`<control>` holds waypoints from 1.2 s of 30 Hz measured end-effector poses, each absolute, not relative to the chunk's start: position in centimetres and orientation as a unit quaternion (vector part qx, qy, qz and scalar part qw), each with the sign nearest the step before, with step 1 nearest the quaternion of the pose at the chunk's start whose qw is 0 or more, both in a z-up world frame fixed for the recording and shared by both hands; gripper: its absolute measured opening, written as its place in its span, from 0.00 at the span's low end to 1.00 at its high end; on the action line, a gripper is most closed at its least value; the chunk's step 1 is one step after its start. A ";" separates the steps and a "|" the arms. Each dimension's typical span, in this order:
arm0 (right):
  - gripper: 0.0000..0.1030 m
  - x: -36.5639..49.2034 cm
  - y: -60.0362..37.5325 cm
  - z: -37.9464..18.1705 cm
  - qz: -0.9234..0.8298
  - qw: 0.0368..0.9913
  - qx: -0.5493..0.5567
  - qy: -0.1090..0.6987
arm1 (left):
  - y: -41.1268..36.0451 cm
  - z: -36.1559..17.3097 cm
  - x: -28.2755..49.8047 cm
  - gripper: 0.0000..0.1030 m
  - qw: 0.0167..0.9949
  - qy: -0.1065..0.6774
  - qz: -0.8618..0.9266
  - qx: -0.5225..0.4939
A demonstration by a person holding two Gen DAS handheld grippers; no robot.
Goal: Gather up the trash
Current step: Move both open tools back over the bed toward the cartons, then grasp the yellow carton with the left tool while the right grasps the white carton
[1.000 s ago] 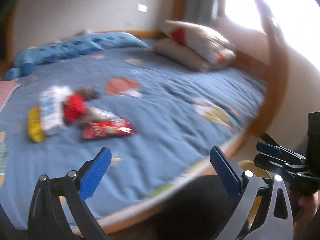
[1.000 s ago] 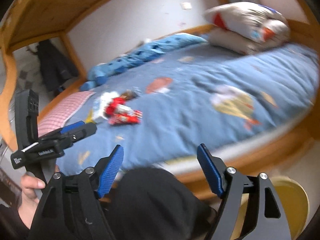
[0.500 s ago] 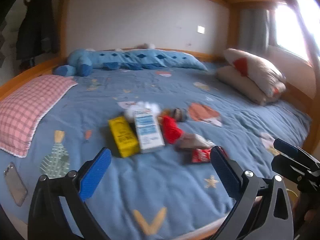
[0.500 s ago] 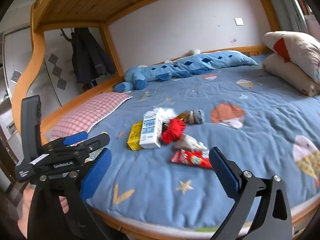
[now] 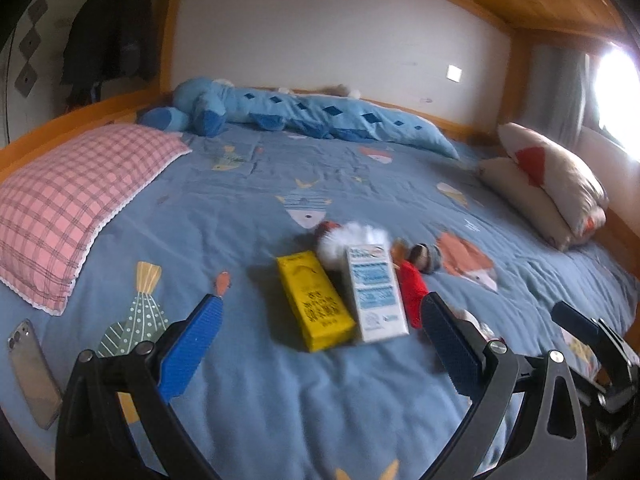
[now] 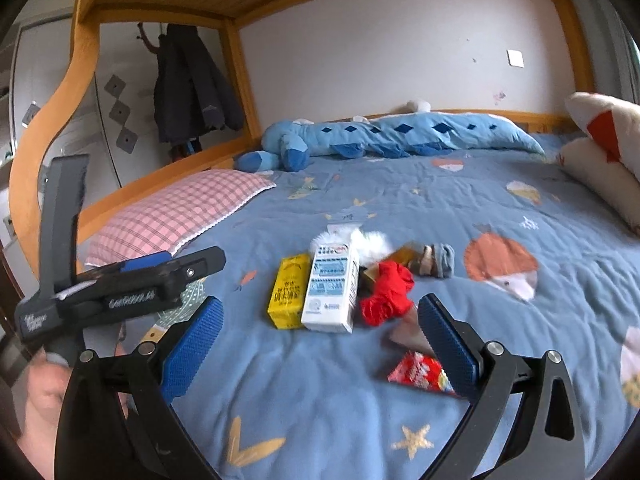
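Note:
A pile of trash lies mid-bed: a yellow carton [image 5: 314, 300] [image 6: 288, 292], a white-and-blue carton [image 5: 376, 292] [image 6: 330, 288], a crumpled red piece [image 5: 412, 292] [image 6: 386, 292], white tissue [image 5: 352, 236] [image 6: 368, 242] and a red snack wrapper [image 6: 418, 372]. My left gripper [image 5: 320, 302] hangs open just short of the cartons, with nothing between its blue pads. My right gripper [image 6: 320, 302] is open at full width, also short of the pile, and holds nothing. The wrapper lies by its right finger. The two grippers are side by side, each showing at the edge of the other's view.
The blue bedspread [image 5: 280, 400] sits in a wooden bunk frame [image 6: 52, 120]. A pink checked pillow [image 5: 76, 200] and a phone [image 5: 30, 372] lie at the left. A grey sock [image 6: 434, 260] is behind the pile, a blue plush [image 6: 380, 136] is along the wall, and cushions [image 5: 552, 184] are at the right.
Both views have swung from the bed's edge round to face the trash pile, which now sits centred and closer. The right jaws spread wider than a second ago.

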State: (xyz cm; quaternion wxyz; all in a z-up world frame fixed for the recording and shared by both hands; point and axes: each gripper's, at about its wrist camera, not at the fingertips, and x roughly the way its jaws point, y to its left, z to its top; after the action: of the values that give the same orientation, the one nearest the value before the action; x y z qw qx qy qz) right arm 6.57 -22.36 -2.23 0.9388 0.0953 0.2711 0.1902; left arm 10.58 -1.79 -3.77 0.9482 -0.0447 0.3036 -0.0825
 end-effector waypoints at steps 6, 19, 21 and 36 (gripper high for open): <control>0.92 9.6 -20.4 -2.7 0.185 0.936 0.088 0.285 | 0.1 -4.9 14.6 0.96 0.942 0.324 -0.060 -0.056; 0.70 16.9 -16.7 -8.2 0.183 0.910 0.077 0.363 | 3.4 -9.0 18.5 0.96 0.929 0.352 -0.054 -0.098; 0.64 18.0 -16.3 -9.1 0.180 0.906 0.082 0.374 | 3.5 -9.0 18.9 0.96 0.928 0.353 -0.059 -0.102; 0.53 22.6 -14.8 -12.4 0.141 0.894 0.061 0.422 | 1.6 -10.7 19.7 0.96 0.923 0.374 -0.065 -0.067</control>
State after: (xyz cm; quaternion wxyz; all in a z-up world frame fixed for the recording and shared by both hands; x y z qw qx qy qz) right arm 22.63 -14.75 -12.41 0.8936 0.0605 0.4218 0.1412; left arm 19.65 1.64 -10.67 0.9225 -0.0669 0.3744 -0.0653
